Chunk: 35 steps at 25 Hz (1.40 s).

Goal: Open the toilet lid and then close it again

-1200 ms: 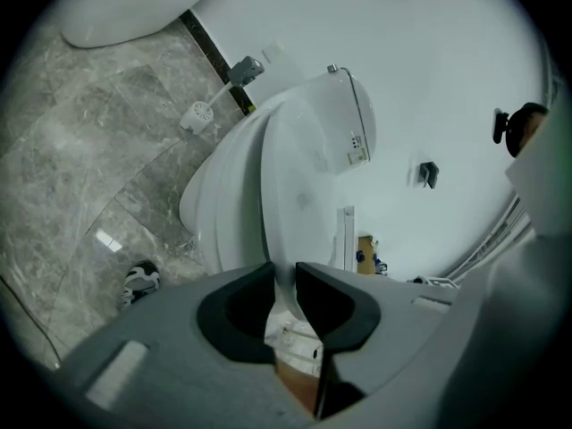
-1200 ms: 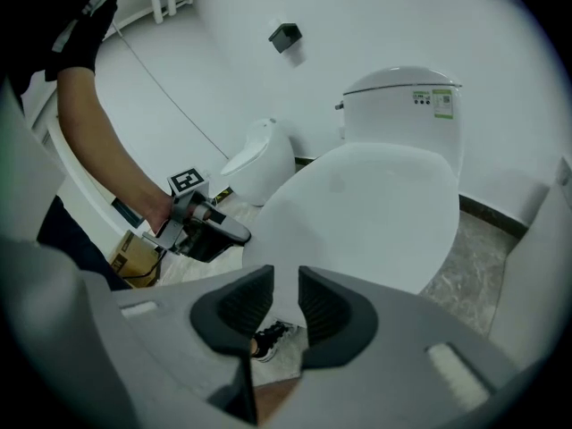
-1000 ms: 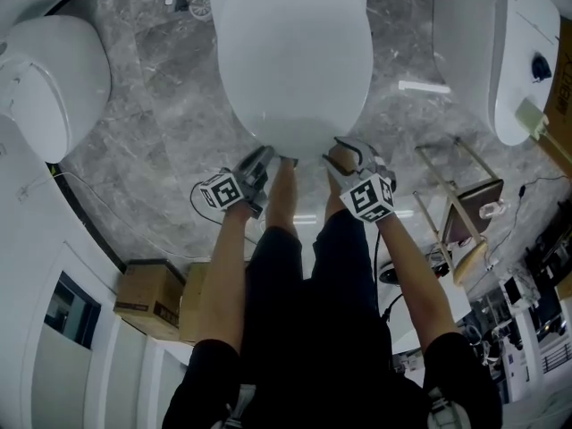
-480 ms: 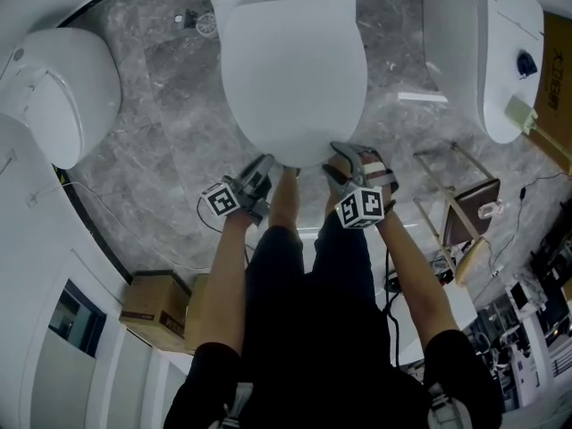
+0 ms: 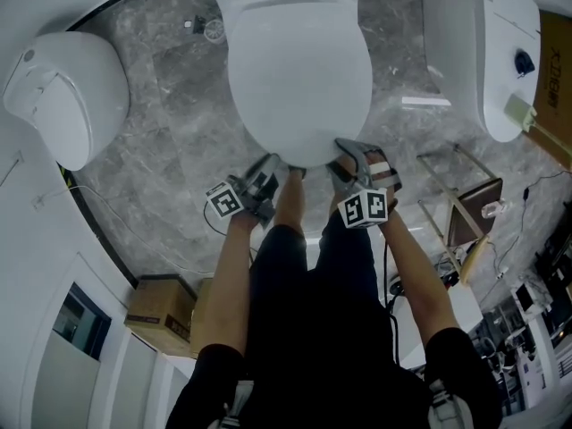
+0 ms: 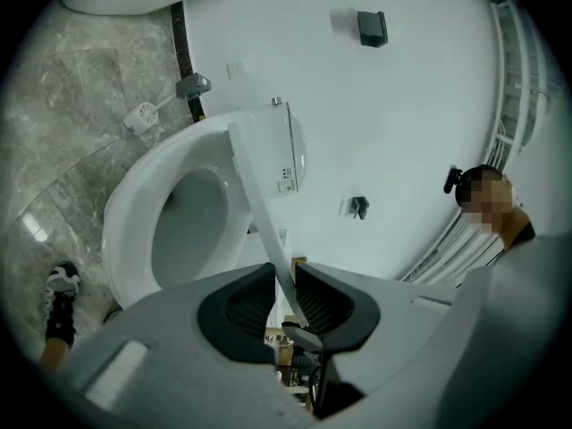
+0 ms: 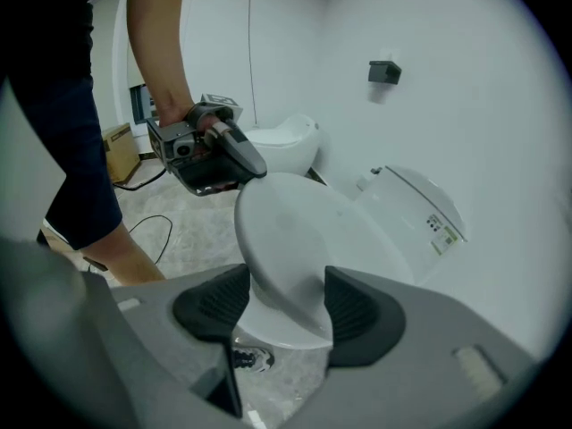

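We have our left gripper (image 6: pixel 284 298) clamped on the thin front edge of the toilet lid (image 6: pixel 255 195), which stands tilted straight ahead of its jaws, with the open toilet bowl (image 6: pixel 134 231) to their left. Our right gripper (image 7: pixel 284 307) has just been opening; its jaws stand wide apart, the lid's rounded rim lying between them, neither pad pressing it.

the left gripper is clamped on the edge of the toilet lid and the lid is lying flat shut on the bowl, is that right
Not quite. The left gripper is clamped on the edge of the toilet lid, but the lid is not lying flat shut on the bowl. It is lifted partway, with the bowl open beside it. The left gripper view shows this.
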{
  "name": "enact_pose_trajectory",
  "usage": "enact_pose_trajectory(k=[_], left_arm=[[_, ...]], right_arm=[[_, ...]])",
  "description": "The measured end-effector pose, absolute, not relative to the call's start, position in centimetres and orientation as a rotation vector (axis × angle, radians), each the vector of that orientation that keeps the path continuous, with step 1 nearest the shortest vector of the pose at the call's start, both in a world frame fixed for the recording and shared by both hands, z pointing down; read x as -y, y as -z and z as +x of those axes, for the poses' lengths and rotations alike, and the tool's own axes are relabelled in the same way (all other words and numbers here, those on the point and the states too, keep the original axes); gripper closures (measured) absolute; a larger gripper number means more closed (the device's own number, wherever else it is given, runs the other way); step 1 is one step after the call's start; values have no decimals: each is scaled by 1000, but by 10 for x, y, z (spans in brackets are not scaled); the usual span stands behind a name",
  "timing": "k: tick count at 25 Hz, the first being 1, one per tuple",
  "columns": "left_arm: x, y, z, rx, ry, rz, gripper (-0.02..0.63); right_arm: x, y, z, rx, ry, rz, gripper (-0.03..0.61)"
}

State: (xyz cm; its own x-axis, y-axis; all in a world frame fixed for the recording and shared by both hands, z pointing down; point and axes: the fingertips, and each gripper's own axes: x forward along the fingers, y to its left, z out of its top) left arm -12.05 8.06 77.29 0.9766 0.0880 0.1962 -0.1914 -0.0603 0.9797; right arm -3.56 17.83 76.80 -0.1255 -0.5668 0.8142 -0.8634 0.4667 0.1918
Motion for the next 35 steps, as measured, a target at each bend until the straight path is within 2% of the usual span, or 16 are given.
enact_pose_trajectory(k=[9, 21, 28, 35], left_arm=[[-63, -739, -111, 56, -250, 1684, 535], [-48, -698, -107, 41, -319, 1718, 537], [-27, -654, -119, 30, -277, 1798, 597], [-15, -599, -125, 62, -285, 1897, 601]], right_arm=[[-164, -737, -30, 1791, -369, 1240, 371], [-149, -699, -15, 1723, -439, 1256, 399], [-136, -676, -2, 1687, -468, 1307, 413], [-119, -647, 14, 1698, -505, 1314, 420]])
